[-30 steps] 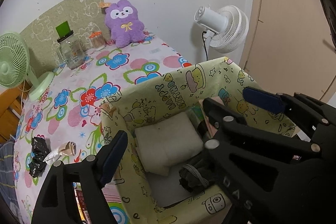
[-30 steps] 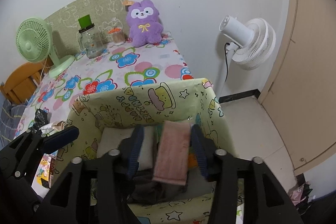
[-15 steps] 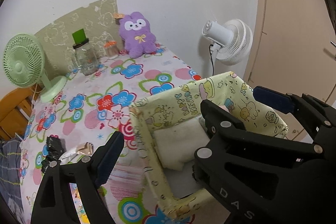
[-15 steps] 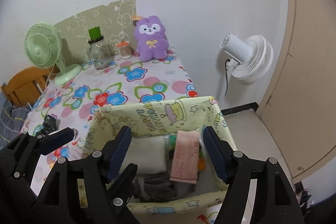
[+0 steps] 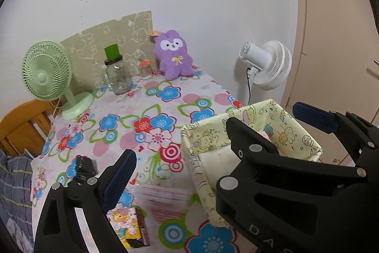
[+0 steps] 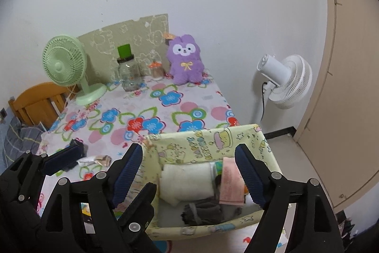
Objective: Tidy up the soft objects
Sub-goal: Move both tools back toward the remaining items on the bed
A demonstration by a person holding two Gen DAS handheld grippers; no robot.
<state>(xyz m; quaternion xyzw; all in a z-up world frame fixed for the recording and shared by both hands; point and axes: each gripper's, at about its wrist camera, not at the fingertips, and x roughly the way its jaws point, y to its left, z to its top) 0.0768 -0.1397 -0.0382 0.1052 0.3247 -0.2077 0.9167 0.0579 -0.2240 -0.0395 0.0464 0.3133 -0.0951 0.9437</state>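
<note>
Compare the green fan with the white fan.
The green fan stands on the table; the white fan stands beside it, on a pole. The green fan's grille faces the camera; the white fan shows its motor housing. Both have round grilles.

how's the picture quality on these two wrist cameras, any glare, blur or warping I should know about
Left wrist view: sharp, even indoor light, no glare; fisheye bends the door edge, dark corners, and the left gripper fills the bottom. Right wrist view: equally sharp, soft shadow behind the white fan, door frame curved, right gripper framing the fabric bin.
</note>
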